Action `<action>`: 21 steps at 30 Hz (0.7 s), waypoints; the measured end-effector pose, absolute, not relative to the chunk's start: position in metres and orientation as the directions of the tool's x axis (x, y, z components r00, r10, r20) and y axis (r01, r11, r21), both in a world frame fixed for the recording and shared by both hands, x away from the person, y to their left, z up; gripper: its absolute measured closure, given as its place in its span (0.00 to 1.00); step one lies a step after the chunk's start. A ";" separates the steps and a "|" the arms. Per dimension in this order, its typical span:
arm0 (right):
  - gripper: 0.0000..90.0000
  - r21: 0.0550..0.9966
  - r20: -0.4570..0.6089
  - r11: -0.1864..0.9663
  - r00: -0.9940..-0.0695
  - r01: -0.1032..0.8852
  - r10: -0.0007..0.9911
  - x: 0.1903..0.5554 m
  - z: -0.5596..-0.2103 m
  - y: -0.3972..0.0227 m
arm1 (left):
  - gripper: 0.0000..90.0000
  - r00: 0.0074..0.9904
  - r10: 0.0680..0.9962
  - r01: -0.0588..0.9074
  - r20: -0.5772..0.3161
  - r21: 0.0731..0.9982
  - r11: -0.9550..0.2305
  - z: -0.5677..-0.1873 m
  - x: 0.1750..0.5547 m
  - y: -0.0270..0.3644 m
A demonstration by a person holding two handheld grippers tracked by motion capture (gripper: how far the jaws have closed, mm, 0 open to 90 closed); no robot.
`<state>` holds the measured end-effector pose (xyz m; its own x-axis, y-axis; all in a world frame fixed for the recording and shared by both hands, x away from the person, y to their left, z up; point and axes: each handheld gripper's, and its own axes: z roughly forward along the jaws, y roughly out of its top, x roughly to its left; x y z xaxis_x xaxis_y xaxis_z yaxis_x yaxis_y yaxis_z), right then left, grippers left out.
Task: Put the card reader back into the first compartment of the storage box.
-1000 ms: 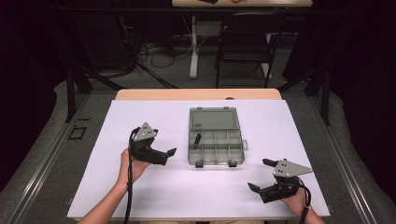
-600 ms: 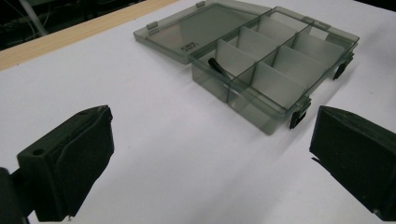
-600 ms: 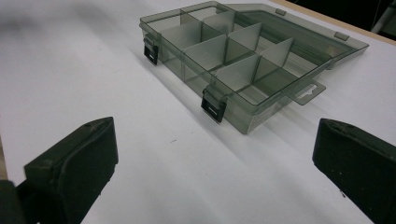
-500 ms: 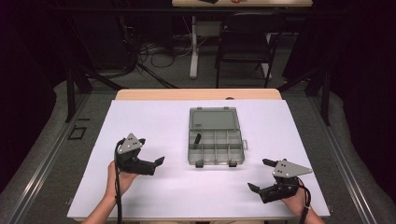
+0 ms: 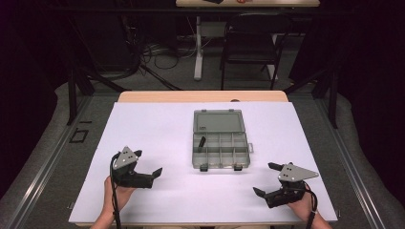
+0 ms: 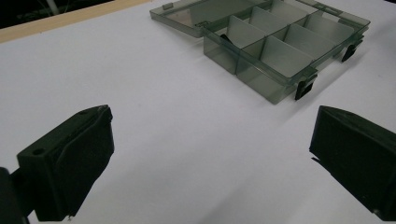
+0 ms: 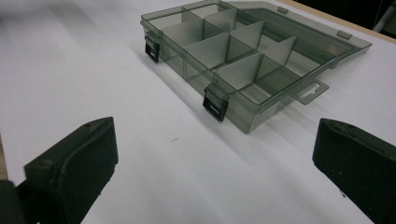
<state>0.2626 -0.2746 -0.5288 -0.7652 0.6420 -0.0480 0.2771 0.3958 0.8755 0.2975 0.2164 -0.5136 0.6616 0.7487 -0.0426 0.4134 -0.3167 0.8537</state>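
Left claw (image 5: 147,162) has drawn back from the organizer box (image 5: 220,143), jaws apart.

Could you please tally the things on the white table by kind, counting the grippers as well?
Handheld grippers: 2, the left gripper and the right gripper, both empty with jaws apart.
Clear compartment boxes: 1, the organizer box, lid open flat.
Small black pieces: 1, the black piece in a far-left compartment.
Total: 4.
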 end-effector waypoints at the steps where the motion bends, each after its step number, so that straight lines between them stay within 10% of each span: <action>1: 0.00 0.877 -0.048 0.394 -0.766 0.276 0.641 0.263 -0.529 -0.275 | 0.00 0.657 0.753 0.413 -0.041 0.855 -0.314 -0.516 0.295 0.218; 21: 0.00 0.879 -0.051 0.392 -0.764 0.272 0.644 0.262 -0.528 -0.275 | 0.00 0.658 0.753 0.397 -0.032 0.864 -0.310 -0.527 0.270 0.222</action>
